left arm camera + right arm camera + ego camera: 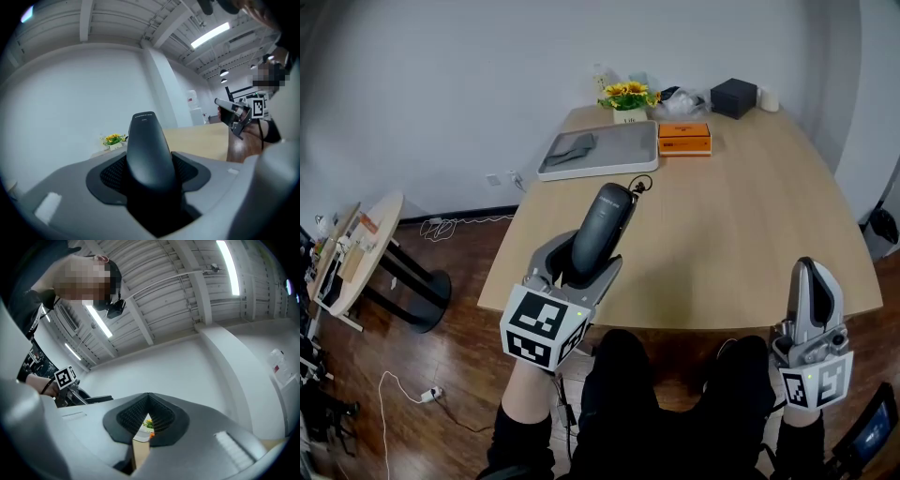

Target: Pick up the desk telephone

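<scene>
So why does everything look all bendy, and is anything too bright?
Head view: the wide lens curves the room, corners go dark. Left gripper view: walls curve, the handset looms big, a ceiling light glares. Right gripper view: beams bend, another strip light glares.

Left tool (581,264) – grey moulded shell, broad jaws tapering to rounded tips, dark dimpled pads (111,174); white cube (546,326) with black square markers at rear, small green light on it. Right tool (813,274) – same grey build, marker cube (817,382) with green light. Person: black trousers (675,412), black sleeves (520,457), black top (23,315), dark band (45,387) at wrist, black camera unit (115,306) at head
</scene>
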Available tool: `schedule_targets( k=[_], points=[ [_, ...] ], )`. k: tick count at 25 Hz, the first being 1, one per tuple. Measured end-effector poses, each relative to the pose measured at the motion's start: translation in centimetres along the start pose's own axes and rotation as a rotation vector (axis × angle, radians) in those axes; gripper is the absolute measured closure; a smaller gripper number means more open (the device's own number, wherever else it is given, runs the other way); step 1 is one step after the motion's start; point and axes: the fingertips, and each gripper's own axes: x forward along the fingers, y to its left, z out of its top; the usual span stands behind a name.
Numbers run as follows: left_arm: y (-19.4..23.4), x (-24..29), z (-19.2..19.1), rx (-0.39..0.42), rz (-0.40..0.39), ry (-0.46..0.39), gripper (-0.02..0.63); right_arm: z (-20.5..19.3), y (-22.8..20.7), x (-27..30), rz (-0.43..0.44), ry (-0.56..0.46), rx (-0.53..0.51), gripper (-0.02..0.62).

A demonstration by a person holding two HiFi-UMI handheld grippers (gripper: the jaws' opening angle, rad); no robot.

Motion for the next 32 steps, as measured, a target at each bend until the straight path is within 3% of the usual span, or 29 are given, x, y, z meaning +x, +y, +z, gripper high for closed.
schedule_targets(
  k=[15, 32],
  points=[
    [0.2, -1.4, 1.3, 0.011, 0.044, -0.044, 0.339, 0.6, -0.5, -0.1, -0.013, -0.015, -0.023, 0.595],
    [0.2, -1.8, 1.8, 0.018, 0.043, -0.061, 0.339, 0.2, -0.2, -0.1, -0.009, 0.007, -0.053, 0.595]
  ],
)
